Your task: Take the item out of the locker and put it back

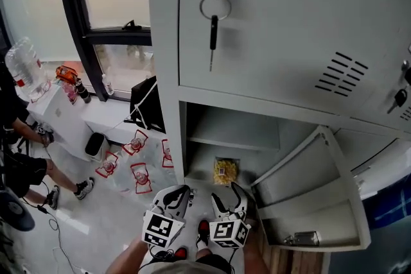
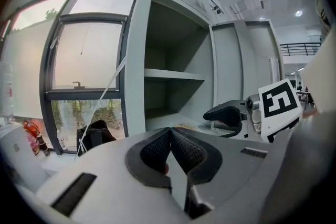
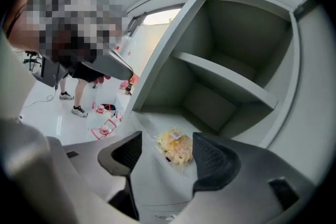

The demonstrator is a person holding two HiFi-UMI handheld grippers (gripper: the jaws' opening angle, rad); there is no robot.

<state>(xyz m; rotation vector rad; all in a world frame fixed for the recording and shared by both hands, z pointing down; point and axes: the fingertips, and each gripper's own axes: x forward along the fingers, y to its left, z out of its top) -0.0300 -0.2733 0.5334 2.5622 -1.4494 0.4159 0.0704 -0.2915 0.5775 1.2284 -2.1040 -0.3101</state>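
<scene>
A yellow snack packet (image 1: 225, 171) lies on the floor of the open lower locker compartment (image 1: 212, 157), below its inner shelf (image 1: 232, 138). In the right gripper view the packet (image 3: 176, 145) sits just beyond and between the spread jaws of my right gripper (image 3: 168, 152), with no pad touching it; the gripper is open. My left gripper (image 2: 170, 152) is shut, its pads pressed together with nothing in them. Both grippers hang in front of the compartment in the head view, left gripper (image 1: 182, 194) beside right gripper (image 1: 230, 197). The right gripper (image 2: 226, 115) also shows in the left gripper view.
The compartment's door (image 1: 314, 196) stands swung open to the right. A key (image 1: 214, 16) hangs in the closed upper door. Left of the locker are a window, a black bag (image 1: 148, 102), red-and-white items (image 1: 138, 170) on the floor, a water bottle (image 1: 24, 67) and people's legs (image 1: 58, 179).
</scene>
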